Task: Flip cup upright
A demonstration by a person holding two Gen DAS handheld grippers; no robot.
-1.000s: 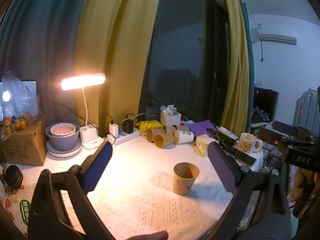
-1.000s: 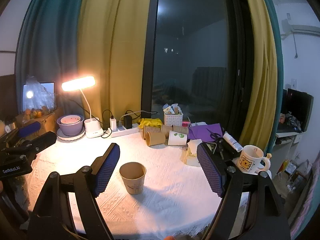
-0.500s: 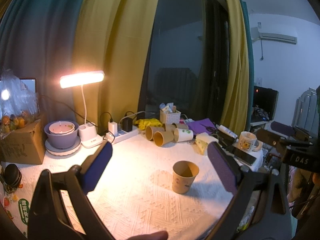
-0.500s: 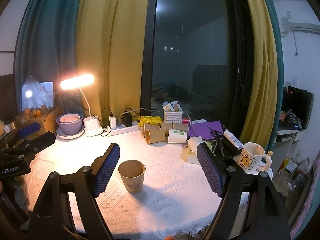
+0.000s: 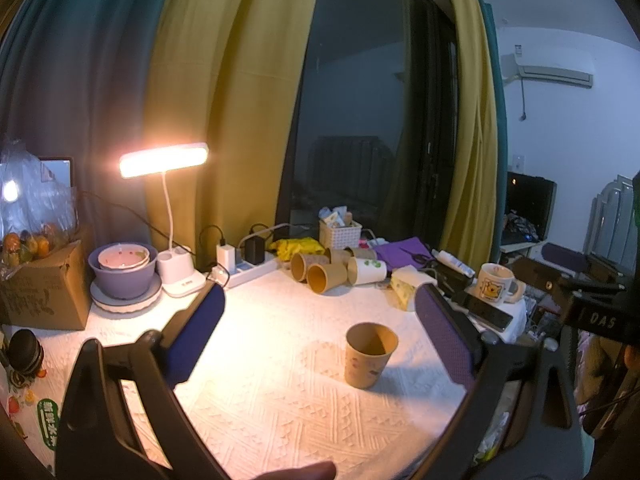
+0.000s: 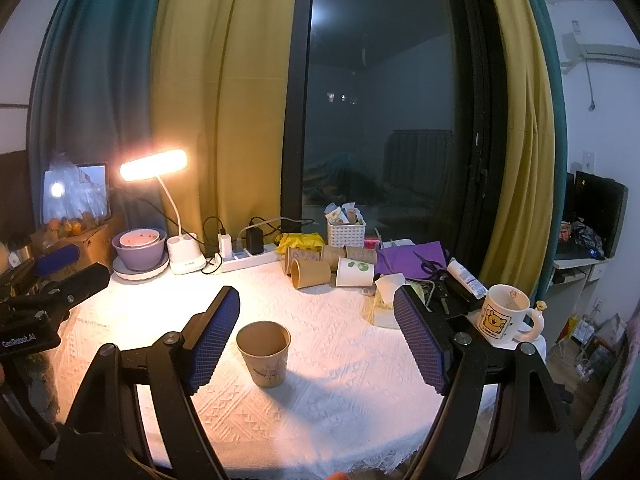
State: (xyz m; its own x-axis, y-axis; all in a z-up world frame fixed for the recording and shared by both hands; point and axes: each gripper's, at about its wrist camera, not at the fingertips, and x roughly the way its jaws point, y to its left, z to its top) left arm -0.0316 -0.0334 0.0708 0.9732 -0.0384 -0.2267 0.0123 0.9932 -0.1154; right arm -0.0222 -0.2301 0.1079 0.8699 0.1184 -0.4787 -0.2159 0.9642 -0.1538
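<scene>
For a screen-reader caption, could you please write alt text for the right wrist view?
A brown paper cup stands upright, mouth up, on a white tablecloth between the open right gripper and its blue-padded fingers, untouched. Behind it lie several tipped paper cups, a lit desk lamp and a cartoon mug.

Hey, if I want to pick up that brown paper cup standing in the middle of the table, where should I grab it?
Grip the brown paper cup across its side wall, about mid-height, coming in level from the front. It stands upright, mouth up, with bare tablecloth all around, and its wall tapers downward, so a pinch below the rim probably holds best. The right gripper is open and nearly lined up.
</scene>
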